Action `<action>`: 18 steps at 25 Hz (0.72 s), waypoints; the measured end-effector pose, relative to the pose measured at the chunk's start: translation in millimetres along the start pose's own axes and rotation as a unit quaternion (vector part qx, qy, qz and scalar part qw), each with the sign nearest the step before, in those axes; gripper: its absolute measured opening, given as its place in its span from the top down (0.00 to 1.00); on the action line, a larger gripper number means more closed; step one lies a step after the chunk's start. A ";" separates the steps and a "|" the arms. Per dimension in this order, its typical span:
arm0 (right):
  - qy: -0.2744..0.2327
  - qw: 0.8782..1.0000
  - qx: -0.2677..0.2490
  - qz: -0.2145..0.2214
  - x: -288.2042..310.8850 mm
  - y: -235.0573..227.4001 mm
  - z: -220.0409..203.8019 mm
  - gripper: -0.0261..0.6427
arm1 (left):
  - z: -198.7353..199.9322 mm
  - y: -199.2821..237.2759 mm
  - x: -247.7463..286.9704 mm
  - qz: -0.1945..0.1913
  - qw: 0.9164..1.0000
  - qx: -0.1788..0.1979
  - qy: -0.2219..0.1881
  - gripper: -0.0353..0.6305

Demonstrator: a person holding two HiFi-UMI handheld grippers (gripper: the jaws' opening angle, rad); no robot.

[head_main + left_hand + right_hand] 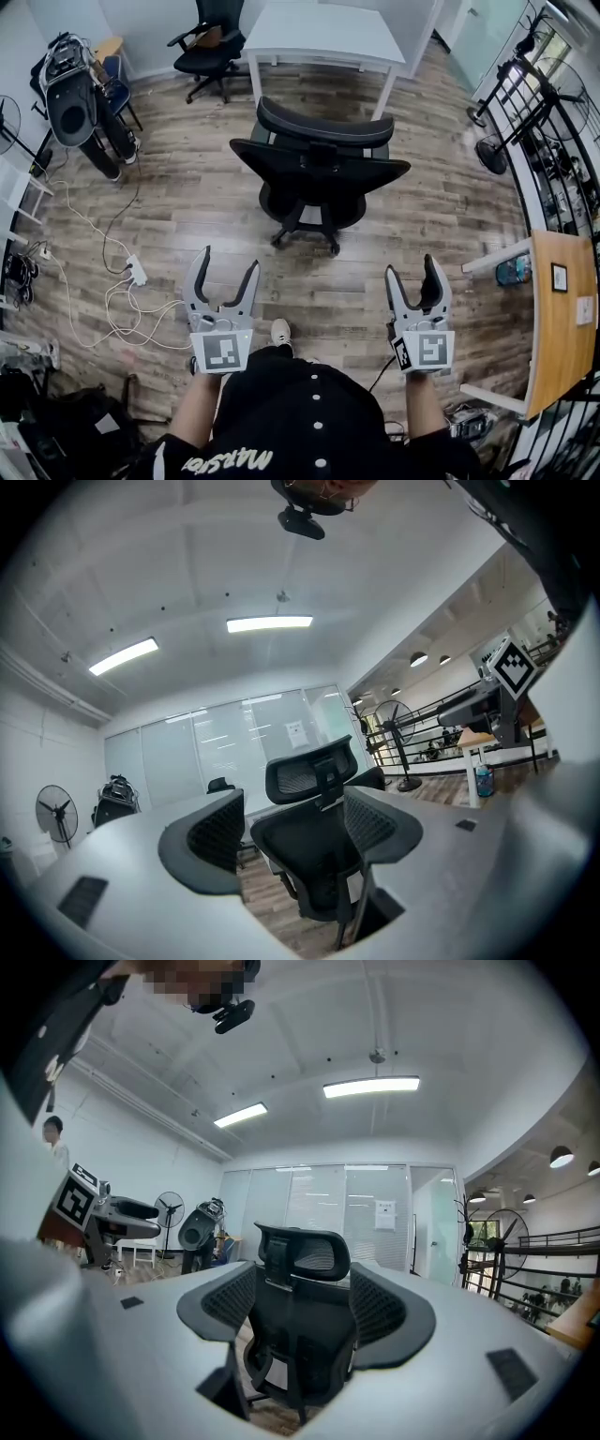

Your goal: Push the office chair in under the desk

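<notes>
A black mesh office chair [319,173] stands on the wood floor with its back toward me, a short way out from the white desk [321,33] beyond it. My left gripper [223,274] is open, held low and left of the chair, apart from it. My right gripper [419,278] is open too, low and to the right, also clear of the chair. The chair's back and headrest [314,775] fill the gap between the jaws in the left gripper view, and the chair [300,1326] sits centred in the right gripper view. Nothing is held.
A second black chair [211,47] stands left of the desk. A power strip with white cables [136,270] lies on the floor at left. A wooden-topped table [562,314] is at right, fans [492,150] and racks beyond. Dark equipment [70,103] stands far left.
</notes>
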State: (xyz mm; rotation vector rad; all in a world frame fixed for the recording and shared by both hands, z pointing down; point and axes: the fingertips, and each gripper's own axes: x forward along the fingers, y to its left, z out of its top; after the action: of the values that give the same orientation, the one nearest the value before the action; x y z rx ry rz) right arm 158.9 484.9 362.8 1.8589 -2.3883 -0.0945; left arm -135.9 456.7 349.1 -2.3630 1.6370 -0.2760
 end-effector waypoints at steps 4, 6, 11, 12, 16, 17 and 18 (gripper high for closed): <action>-0.002 1.000 -0.004 0.000 13.0 -0.1 2.9 0.50 | -0.7 5.4 10.4 -0.005 1.000 0.012 -0.004 0.44; -0.004 1.000 -0.006 0.000 19.3 1.0 4.7 0.50 | -0.6 9.8 15.5 -0.005 1.000 0.011 -0.008 0.44; -0.006 1.000 -0.011 -0.004 31.9 0.4 8.4 0.50 | -2.0 18.6 28.5 -0.004 1.000 0.002 -0.014 0.44; -0.006 1.000 -0.013 -0.005 34.4 0.1 8.9 0.50 | -2.8 20.1 31.3 -0.004 1.000 -0.003 -0.015 0.44; -0.008 1.000 -0.016 -0.010 45.3 -0.7 11.4 0.50 | -3.4 25.7 43.1 -0.013 1.000 0.011 -0.019 0.44; -0.008 1.000 -0.017 -0.012 48.4 -1.0 12.2 0.50 | -3.9 27.1 46.4 -0.016 1.000 0.015 -0.019 0.44; -0.009 1.000 -0.017 -0.013 51.5 -1.2 13.0 0.50 | -4.3 28.8 49.7 -0.018 1.000 0.016 -0.019 0.44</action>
State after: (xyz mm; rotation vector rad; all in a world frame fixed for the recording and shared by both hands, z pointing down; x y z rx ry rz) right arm 146.0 434.4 352.4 1.8829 -2.3581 -0.1528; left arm -145.4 400.0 344.7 -2.3600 1.5636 -0.2604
